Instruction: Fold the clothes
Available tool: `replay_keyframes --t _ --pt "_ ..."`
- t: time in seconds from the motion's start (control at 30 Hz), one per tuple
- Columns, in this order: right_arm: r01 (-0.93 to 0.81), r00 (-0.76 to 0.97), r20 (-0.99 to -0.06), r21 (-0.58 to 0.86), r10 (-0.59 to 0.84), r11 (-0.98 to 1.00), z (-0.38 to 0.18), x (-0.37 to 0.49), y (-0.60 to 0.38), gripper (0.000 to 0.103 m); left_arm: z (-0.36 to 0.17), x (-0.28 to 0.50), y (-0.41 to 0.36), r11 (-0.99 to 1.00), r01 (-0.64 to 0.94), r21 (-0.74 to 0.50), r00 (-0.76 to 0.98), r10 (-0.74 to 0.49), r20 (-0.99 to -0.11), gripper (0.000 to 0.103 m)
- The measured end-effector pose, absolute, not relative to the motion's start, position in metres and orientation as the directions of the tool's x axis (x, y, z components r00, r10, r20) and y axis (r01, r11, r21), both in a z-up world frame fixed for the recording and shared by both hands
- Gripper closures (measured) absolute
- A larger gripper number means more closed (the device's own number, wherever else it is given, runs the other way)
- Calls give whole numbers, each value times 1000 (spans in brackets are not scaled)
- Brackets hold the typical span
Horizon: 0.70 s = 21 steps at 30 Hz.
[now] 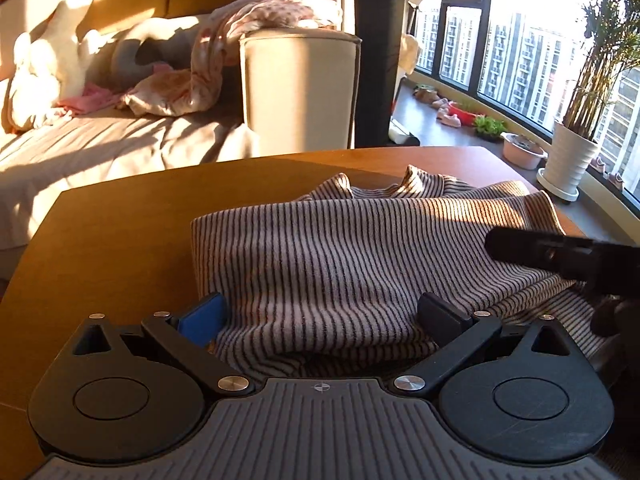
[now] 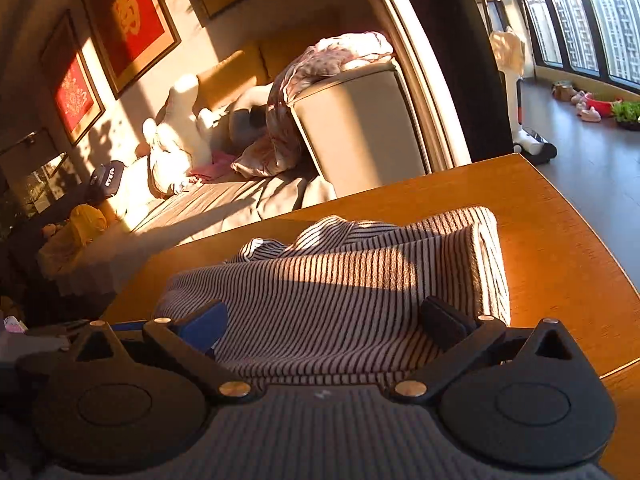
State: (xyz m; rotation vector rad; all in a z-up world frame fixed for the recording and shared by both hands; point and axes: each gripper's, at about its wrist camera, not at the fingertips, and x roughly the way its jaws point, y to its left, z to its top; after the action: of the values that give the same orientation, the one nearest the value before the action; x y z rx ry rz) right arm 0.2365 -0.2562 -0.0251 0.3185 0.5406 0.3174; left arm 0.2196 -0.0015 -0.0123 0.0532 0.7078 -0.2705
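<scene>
A pink and dark striped garment (image 1: 360,248) lies folded in layers on the wooden table (image 1: 120,232). My left gripper (image 1: 324,312) is open, its jaws wide apart over the garment's near edge, with cloth between the fingers. My right gripper (image 2: 324,320) is open too, its jaws spread over the near part of the same garment (image 2: 340,280). The right gripper's black finger (image 1: 552,252) also shows at the right of the left wrist view, resting over the cloth. The garment's collar end points to the table's far side.
A sofa (image 1: 100,140) with a white plush toy and a crumpled blanket stands beyond the table (image 2: 560,240). A white potted plant (image 1: 568,160) and small pots line the window ledge at the right. Framed red pictures (image 2: 132,20) hang on the wall.
</scene>
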Motion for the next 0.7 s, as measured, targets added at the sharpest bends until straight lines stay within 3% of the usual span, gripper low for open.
replay_keyframes --t 0.13,0.23,0.43,0.57,0.7 --pt "-207 809 -456 370 371 906 -25 237 -254 0 3 197 37 936 322 -143 625 -323 -711 0" --pt "-205 808 -465 354 362 913 -25 237 -252 0 19 150 85 931 335 -145 647 -340 -683 0" --pt "-200 813 -498 248 301 948 -19 231 -236 0 69 77 171 978 207 1 754 -159 -637 0" --pt "-204 826 -471 262 310 943 0 213 -229 0 127 54 200 986 128 110 828 -45 -559 0" --pt "-213 846 -421 296 327 931 36 201 -228 0 200 47 206 994 96 48 906 -68 -418 0"
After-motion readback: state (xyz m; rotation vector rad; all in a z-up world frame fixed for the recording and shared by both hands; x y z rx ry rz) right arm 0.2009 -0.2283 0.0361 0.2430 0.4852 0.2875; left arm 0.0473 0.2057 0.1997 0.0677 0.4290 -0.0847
